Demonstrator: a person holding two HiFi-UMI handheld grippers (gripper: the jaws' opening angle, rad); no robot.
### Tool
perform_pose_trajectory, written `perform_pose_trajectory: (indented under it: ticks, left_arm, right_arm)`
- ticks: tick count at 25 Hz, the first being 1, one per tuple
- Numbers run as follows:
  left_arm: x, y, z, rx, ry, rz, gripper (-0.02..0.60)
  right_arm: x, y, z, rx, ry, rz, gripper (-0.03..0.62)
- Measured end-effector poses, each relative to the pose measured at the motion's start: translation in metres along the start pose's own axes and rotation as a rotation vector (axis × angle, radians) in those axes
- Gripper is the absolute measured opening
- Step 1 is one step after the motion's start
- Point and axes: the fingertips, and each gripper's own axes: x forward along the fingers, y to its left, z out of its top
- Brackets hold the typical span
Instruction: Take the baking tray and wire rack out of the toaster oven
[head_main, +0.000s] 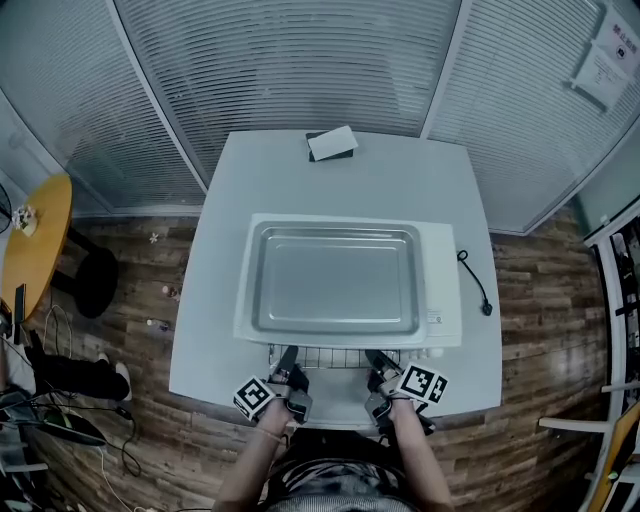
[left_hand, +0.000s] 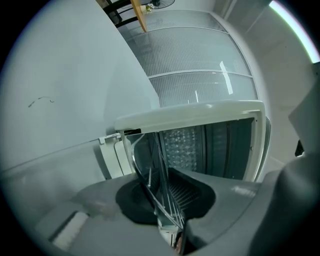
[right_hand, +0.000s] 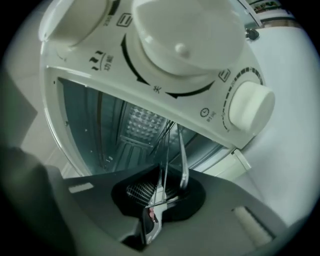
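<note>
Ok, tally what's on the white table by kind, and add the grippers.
Toaster oven: 1
Baking tray, on top of the oven: 1
Wire rack, partly out: 1
Black cable: 1
White card: 1
Left gripper and right gripper, both shut on the rack: 2
Total: 7

Your head view is evenly and softly lit; the table (head_main: 400, 180) under the toaster oven (head_main: 446, 300) reads bright, and shadows beside the oven are faint. Straight lines bow toward the frame edges. Your 2 gripper views are dimmer (a dark round vignette rings each), with the oven's cavity sharp and the grey foreground below it blurred.
</note>
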Motion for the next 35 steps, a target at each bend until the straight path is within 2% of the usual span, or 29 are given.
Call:
perform_pose_trajectory:
  ticks: [3,5,17,35]
  left_arm:
    - [0.001,0.003,0.000,-0.006,0.006,0.006,0.008]
    - [0.000,0.004,-0.001,0.008,0.018,0.010,0.004]
    - [-0.022,-0.001,-0.013,0.041,0.071,-0.009,0.003]
    - [-0.077,-0.012,-0.034,0.050,0.134,-0.022,0.005]
  right_arm:
    - [0.002,0.001,-0.001,-0.007,0.005,0.004,0.011]
    - [0.001,0.001,-0.002,-0.014,0.007,0.001,0.008]
    - [-0.020,0.005,-0.020,-0.049,-0.012,-0.005,0.008]
    - [-0.066,0.018,-0.058,-0.079,-0.064,-0.011,0.008]
